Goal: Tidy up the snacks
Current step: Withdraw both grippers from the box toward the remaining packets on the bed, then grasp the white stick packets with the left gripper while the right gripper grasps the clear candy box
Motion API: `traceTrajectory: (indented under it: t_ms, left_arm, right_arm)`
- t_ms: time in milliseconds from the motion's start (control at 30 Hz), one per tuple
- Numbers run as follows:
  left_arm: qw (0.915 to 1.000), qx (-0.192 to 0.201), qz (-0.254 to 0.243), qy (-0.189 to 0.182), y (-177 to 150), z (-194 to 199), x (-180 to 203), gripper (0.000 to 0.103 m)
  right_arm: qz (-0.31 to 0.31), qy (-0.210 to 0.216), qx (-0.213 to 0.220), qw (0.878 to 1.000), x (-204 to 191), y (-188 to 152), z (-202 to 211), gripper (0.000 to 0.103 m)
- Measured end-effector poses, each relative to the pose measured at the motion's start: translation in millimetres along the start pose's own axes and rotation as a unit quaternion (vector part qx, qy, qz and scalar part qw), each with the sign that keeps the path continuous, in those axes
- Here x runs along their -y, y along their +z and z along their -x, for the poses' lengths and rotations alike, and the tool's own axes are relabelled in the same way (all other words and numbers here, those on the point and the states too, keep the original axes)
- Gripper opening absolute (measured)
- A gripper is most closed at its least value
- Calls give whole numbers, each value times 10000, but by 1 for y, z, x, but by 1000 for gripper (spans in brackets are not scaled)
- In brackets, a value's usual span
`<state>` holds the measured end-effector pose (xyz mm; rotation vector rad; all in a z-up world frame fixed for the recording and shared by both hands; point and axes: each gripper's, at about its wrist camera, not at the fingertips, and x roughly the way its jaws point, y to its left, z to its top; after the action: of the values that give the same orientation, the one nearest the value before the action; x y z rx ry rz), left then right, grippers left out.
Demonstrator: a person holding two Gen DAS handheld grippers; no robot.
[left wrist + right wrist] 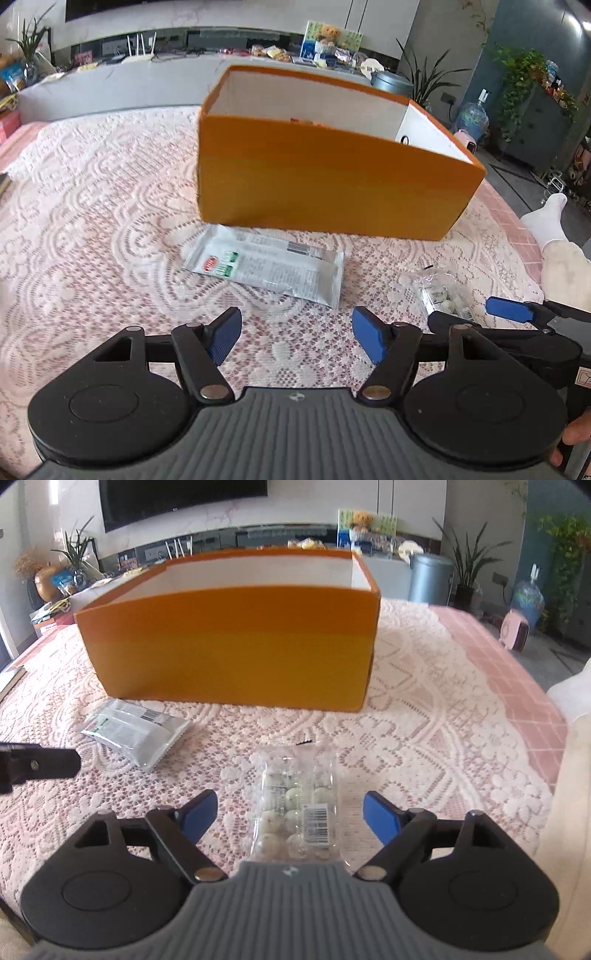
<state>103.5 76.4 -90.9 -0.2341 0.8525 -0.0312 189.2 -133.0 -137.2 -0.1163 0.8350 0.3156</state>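
Clear crinkly snack pack point(295, 808) lies between right gripper's point(290, 816) wide-open jaws; left gripper point(295, 336) gapes empty

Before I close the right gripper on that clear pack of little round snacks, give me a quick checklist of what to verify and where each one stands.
1. Right gripper open: ok, fingers spread wide.
2. Clear snack pack between the fingers: ok, it lies centred in the gap, lengthwise along the view.
3. Fingers low enough to grip: cannot tell, height above the lace tablecloth is unclear.
4. Left gripper out of the way: ok, it is open, empty and off to the left, facing the silver packet.
5. Orange box open on top to receive snacks: ok.
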Motion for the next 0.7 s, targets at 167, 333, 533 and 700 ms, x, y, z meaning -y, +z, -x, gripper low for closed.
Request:
traceTrajectory:
  t_ms: [167,333,533,700]
  left_arm:
    - [9998,-112,98,-104,2,-21,7,79]
    - [9998,-174,69,-84,2,-39,21,78]
    - [9992,-87,-160,354,1,-56,37,78]
    - [9968,64,-400,685,1,-60,43,48]
  right_arm:
    - [-102,-5,-214,9997,4,0,-14,70]
    - [-172,-27,-278,9995,6,0,-21,57]
    - [-58,-54,-214,9997,3,-2,-22,57]
    - [-66,-41,-203,9998,3,-2,-22,57]
